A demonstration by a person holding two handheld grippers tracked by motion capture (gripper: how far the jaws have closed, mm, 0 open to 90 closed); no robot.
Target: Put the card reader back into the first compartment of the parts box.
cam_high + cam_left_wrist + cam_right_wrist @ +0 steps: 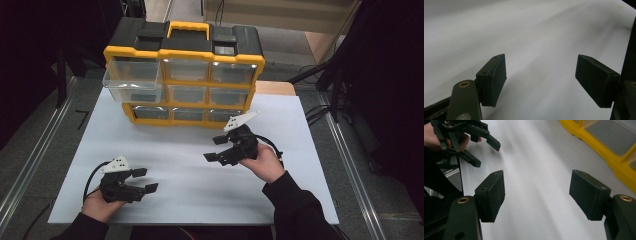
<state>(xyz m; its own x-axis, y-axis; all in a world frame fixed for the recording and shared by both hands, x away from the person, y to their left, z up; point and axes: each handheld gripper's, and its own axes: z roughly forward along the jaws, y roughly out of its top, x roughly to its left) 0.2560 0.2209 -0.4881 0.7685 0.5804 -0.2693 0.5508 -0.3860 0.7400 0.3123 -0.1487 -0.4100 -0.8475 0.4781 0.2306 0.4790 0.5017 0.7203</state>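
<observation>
Yellow-framed and black-topped, the drawer organiser (pixel 185 75) stands at the far edge of the white table (pixel 190 170), slightly left of centre, with a yellow carry handle (pixel 189 29) on top. Its long axis runs left to right, and its three rows of clear drawers face the near side. The top-left drawer (pixel 132 75) juts out toward the near left, pulled clear of the frame; the other drawers sit flush.

Both grippers hang over bare table on the near side of the organiser, well apart from it. The right gripper (pixel 216 148) is the closer one, near the organiser's lower right corner, its jaws spread wide with nothing between them and pointing left. In the right gripper view the organiser's yellow base runs along the upper right. The left gripper (pixel 145 180) is at the near left, farther from the organiser, its jaws likewise parted and empty, pointing right toward the table's middle.
</observation>
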